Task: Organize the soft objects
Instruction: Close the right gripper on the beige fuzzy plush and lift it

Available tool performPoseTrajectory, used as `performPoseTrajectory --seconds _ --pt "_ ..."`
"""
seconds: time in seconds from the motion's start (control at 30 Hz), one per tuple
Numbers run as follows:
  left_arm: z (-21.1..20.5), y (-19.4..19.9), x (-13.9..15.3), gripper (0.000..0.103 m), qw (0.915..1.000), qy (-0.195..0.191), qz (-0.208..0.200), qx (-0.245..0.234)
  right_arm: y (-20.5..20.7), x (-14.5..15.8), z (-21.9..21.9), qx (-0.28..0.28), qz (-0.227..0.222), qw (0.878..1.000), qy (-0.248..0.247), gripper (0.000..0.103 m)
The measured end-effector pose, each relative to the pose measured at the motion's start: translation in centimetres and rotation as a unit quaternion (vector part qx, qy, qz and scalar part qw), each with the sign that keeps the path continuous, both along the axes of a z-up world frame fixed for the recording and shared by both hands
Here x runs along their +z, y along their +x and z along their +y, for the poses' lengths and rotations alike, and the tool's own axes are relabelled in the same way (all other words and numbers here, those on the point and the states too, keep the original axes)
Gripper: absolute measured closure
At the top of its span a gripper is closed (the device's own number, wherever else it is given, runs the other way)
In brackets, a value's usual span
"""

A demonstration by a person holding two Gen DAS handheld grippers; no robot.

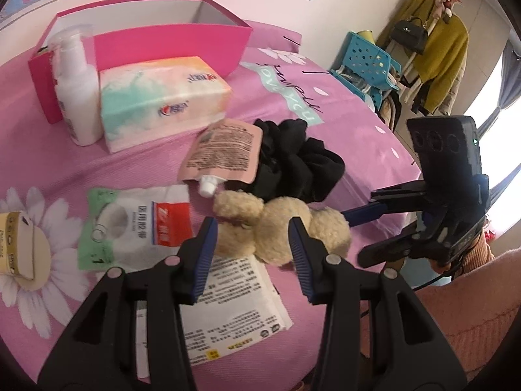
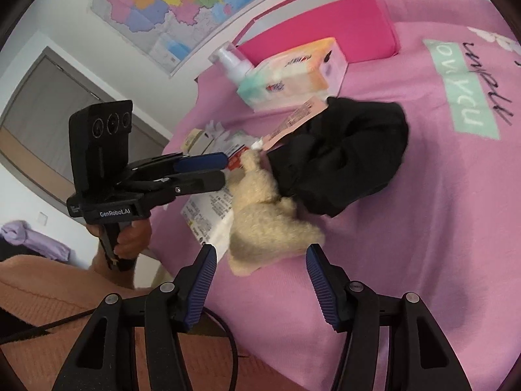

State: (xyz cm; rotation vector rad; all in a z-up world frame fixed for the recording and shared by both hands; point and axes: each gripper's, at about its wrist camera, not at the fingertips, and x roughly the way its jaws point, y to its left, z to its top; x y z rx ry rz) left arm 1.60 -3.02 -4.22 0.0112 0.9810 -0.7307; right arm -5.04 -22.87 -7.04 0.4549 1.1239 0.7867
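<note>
A cream plush toy (image 1: 276, 228) (image 2: 267, 228) lies on the pink bedsheet (image 1: 342, 114), against a crumpled black cloth (image 1: 299, 163) (image 2: 342, 159). My left gripper (image 1: 252, 228) (image 2: 224, 169) is open, its tips at the toy's head end and the pads not pressing it. My right gripper (image 2: 260, 254) (image 1: 353, 238) comes from the other side. Its jaws are opening, with the toy's lower end just between the tips and untouched. A pink open box (image 1: 162, 42) (image 2: 325, 22) stands at the back of the bed.
In front of the box stand a tissue pack (image 1: 156, 97) and a white pump bottle (image 1: 75, 91). A pink pouch (image 1: 224, 150), a tape packet (image 1: 136, 224), a printed leaflet (image 1: 234, 296) and a small cream carton (image 1: 16, 244) lie around the toy. A blue crate (image 1: 368, 62) stands beyond the bed.
</note>
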Motion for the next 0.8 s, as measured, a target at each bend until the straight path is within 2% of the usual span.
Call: performPoseTrajectory --seconds 0.3,0.37,0.4,0.5,0.8 --pt "-1.3 -0.6 -0.7 0.056 0.9996 0.009 0.013 -0.022 0.8 -1.1 1.5 -0.031 0.013 0.999 0.005 0.044" --pt "-1.3 -0.7 -0.6 0.056 0.9996 0.007 0.012 -0.023 0.9 -1.1 1.6 -0.04 0.005 0.999 -0.004 0.053" --pt "-1.2 -0.7 -0.6 0.056 0.9997 0.006 0.012 -0.022 0.9 -1.1 1.6 -0.042 -0.001 0.999 -0.012 0.062" --pt "-1.0 -0.8 -0.5 0.056 0.9996 0.001 0.016 -0.022 0.7 -0.7 1.7 -0.038 -0.016 0.999 -0.009 0.072" --pt "0.2 -1.0 0.9 0.052 0.9992 -0.032 0.014 -0.018 0.5 2.2 0.7 -0.021 -0.063 0.998 0.021 0.078"
